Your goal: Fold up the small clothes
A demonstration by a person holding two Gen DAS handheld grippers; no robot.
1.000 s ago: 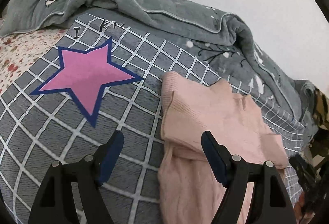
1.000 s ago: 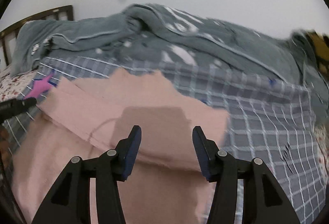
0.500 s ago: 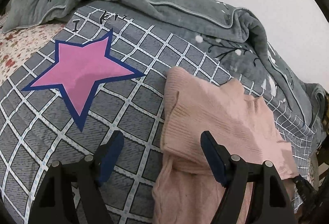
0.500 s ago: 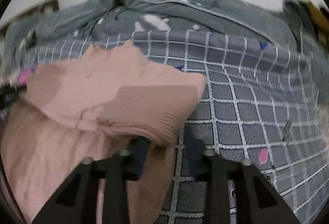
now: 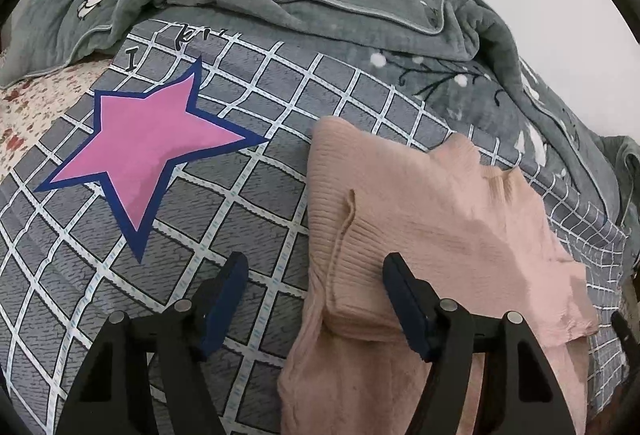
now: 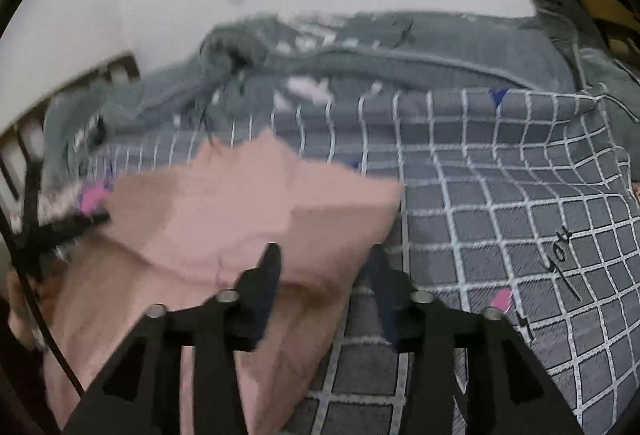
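Note:
A pink knitted sweater (image 5: 420,203) lies on the grey checked bed cover (image 5: 248,219), its upper part folded down over the lower part. My left gripper (image 5: 314,293) hovers at the fold's left edge. Its jaws are closing, with that edge between them; the left pad (image 5: 224,295) is over bare cover and neither pad presses the cloth. In the blurred right wrist view, my right gripper (image 6: 324,273) is at the right corner of the sweater (image 6: 240,203). Its jaws are opening around the folded corner without pinching it.
A rumpled grey quilt (image 5: 320,15) is heaped along the wall side of the bed. A pink star (image 5: 148,147) is printed on the cover left of the sweater. A floral sheet (image 5: 36,103) shows at far left, and a wooden headboard (image 6: 24,139) beyond.
The left gripper crept closer to the sweater's left edge and its jaws narrowed a little. The right gripper slid right along the fold to its corner, pinched nearly shut there, then widened again.

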